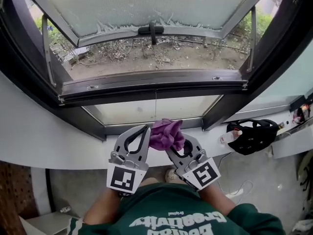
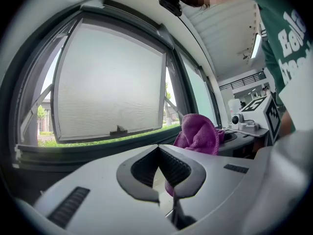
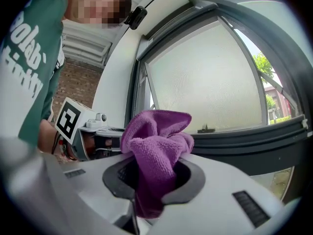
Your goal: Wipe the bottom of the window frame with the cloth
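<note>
- The right gripper (image 1: 176, 145) pinches a purple cloth (image 1: 165, 132). The cloth bunches up above its jaws, and a fold hangs below them in the right gripper view.
- The left gripper (image 1: 145, 129) is pressed together at the tips and holds nothing (the purple seen through its loop is the cloth in the other gripper).
- Both grippers hover side by side over the white sill (image 1: 44, 141), with the cloth just beside the left gripper's tip.
- The cloth sits near the bottom rail of the dark window frame (image 1: 156, 88) but apart from it.
- The sash (image 1: 146, 4) is swung outward.
- A black bundle (image 1: 252, 135) lies on the sill to the right.
</note>
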Demonstrator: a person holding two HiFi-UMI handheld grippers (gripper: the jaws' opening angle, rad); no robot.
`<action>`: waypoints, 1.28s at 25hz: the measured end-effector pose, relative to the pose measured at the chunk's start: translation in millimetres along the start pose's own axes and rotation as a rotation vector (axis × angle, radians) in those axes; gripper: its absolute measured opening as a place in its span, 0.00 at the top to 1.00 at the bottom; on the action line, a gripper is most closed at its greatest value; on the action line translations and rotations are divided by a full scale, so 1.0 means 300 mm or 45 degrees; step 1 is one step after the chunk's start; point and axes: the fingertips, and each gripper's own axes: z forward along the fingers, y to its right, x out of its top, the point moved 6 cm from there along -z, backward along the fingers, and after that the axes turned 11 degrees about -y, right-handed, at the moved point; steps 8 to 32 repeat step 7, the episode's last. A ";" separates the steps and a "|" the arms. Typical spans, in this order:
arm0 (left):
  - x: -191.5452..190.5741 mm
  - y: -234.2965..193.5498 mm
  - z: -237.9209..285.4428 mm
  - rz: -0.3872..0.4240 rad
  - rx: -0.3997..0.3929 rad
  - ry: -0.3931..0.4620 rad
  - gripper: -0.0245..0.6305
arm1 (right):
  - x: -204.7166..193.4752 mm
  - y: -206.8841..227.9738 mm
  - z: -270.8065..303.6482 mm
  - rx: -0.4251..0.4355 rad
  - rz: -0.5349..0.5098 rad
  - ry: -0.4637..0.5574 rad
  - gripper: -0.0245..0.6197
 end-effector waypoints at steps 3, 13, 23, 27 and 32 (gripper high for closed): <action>0.008 0.039 0.019 -0.016 0.019 -0.008 0.95 | 0.001 0.022 -0.020 0.048 -0.016 0.030 0.81; 0.015 0.081 0.054 -0.025 0.056 -0.015 0.95 | 0.007 0.066 -0.051 0.102 -0.023 0.122 0.81; 0.015 0.081 0.054 -0.025 0.056 -0.015 0.95 | 0.007 0.066 -0.051 0.102 -0.023 0.122 0.81; 0.015 0.081 0.054 -0.025 0.056 -0.015 0.95 | 0.007 0.066 -0.051 0.102 -0.023 0.122 0.81; 0.015 0.081 0.054 -0.025 0.056 -0.015 0.95 | 0.007 0.066 -0.051 0.102 -0.023 0.122 0.81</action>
